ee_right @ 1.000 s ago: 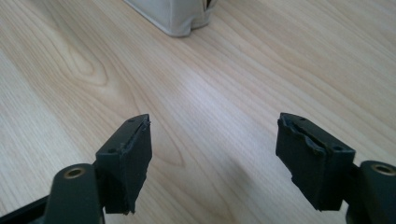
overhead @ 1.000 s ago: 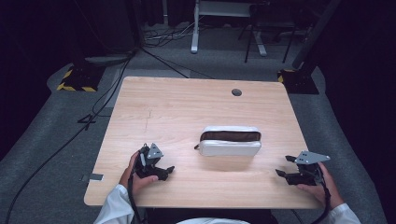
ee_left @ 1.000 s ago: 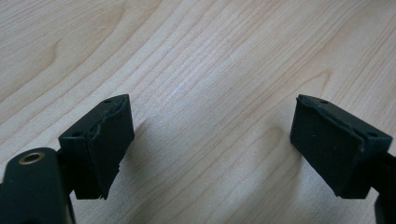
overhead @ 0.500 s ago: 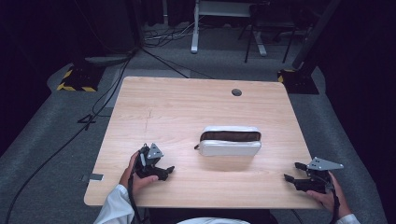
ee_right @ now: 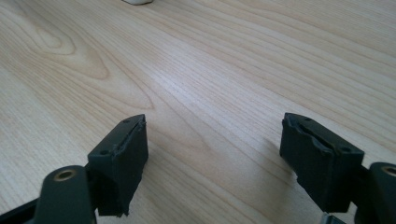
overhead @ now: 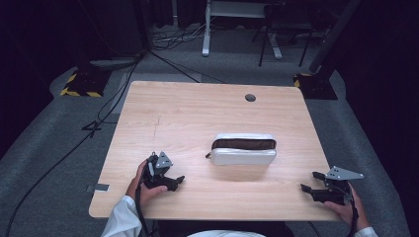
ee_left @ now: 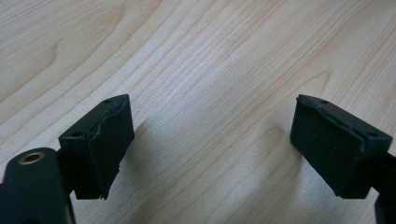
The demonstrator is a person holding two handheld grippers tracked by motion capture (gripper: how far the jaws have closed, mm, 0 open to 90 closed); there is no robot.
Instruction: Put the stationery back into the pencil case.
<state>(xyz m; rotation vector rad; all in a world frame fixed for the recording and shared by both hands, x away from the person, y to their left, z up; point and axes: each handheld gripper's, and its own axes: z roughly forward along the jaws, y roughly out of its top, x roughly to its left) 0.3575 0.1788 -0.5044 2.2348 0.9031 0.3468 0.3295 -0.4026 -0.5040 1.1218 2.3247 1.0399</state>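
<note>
From above, the left gripper (overhead: 170,180) sits on the wooden table (overhead: 197,113) at about seven o'clock from the table's middle, near the front edge, with the person's left hand (overhead: 141,185) wrapped round its back and a white sleeve (overhead: 121,222) coming in below. Its grey plate tips up toward twelve o'clock. The high view leaves the jaw gap hard to read; the left gripper view settles it, with the two black pads (ee_left: 100,144) standing wide apart over bare wood grain and nothing between them.

Moving right, a white pouch (overhead: 243,149) lies near the table's centre, a little toward the front, its top open on a dark brown lining, a small pull tab sticking out at its nine o'clock end. It is well apart from both grippers. A round dark hole (overhead: 250,98) sits in the tabletop at twelve o'clock from the pouch.

At about four o'clock from the pouch, close to the front right corner, the right gripper (overhead: 311,181) is held by the right hand (overhead: 348,207), jaws pointing toward nine o'clock. The right gripper view shows its pads (ee_right: 123,161) spread wide and empty, and a sliver of the pouch's white edge (ee_right: 137,2) at the very top, which the left gripper view lacks.
</note>
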